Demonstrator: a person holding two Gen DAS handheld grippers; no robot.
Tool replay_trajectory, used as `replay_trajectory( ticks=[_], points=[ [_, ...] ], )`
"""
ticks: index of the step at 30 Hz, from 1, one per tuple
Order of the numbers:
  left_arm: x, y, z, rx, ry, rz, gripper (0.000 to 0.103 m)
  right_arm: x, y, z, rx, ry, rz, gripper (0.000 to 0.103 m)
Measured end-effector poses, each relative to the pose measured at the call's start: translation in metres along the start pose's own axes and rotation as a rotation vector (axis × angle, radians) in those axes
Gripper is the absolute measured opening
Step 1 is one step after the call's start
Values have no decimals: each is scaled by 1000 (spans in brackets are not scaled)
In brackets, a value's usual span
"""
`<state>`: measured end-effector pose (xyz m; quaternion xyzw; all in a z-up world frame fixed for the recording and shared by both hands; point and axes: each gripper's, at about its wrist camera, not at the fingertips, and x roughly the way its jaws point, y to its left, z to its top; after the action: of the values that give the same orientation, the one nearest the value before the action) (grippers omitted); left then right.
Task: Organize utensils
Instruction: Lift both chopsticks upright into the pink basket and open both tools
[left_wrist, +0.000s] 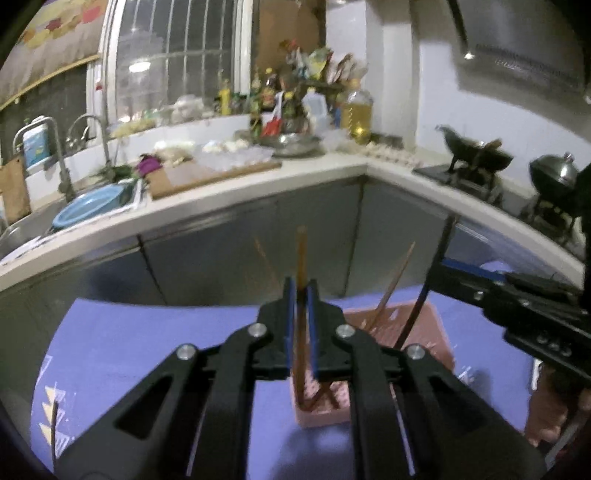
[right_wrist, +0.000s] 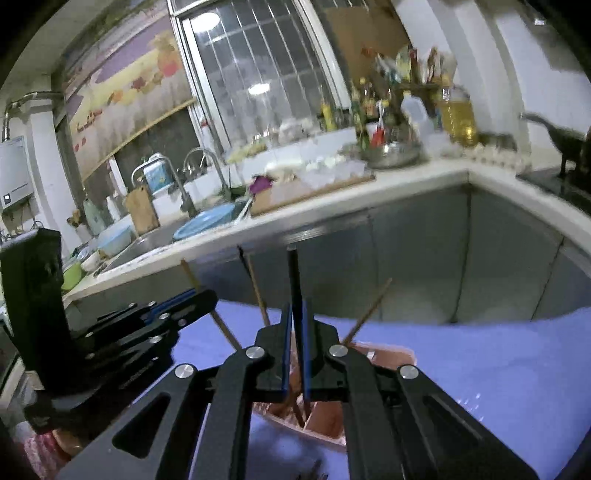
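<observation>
Chopsticks: one brown chopstick (left_wrist: 301, 258) stands upright between the blue pads of the left claw (left_wrist: 301, 291), which is closed on it; its lower end reaches into the pink basket (left_wrist: 436, 332) below the claw. One black chopstick (right_wrist: 293, 280) stands upright in the right claw (right_wrist: 294, 314), likewise clamped between narrow jaws, its foot inside the same basket (right_wrist: 391, 356). More sticks lean out of the basket: a light wooden chopstick (left_wrist: 397, 280) just right of the left claw, and a thin brown stick (right_wrist: 257, 291) just left of the right claw. The basket rests on a bench with a purple cloth (left_wrist: 147, 343), directly beneath both claws. The right claw (left_wrist: 461, 275) shows at the right edge of the left wrist view, holding its black stick (left_wrist: 437, 266). Beyond the claws: grey cabinet doors (left_wrist: 314, 221), a white kitchen counter (left_wrist: 332, 166), a blue basin (left_wrist: 92, 206) at the sink, an oil bottle (left_wrist: 356, 112), and a wok (left_wrist: 476, 151). Far items are blurred.
</observation>
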<state>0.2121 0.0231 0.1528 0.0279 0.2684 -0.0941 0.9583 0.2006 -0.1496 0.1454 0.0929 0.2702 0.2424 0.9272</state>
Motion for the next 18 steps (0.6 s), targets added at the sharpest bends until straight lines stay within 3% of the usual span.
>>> replay_trajectory(
  ticks=[4,6,8,18],
  points=[
    [1,0,-15,6,23,73,25,-7,3,-10,19,-9,12,18],
    [-4,1,-20,5,19,102,37,-15,4,-13,39,-26,15,39],
    [-12,3,-25,4,8,127,43,-27,6,-18,52,-55,16,51],
    [-62,7,-57,17,-4,212,51,-74,17,-64,124,-71,26,52]
  ],
)
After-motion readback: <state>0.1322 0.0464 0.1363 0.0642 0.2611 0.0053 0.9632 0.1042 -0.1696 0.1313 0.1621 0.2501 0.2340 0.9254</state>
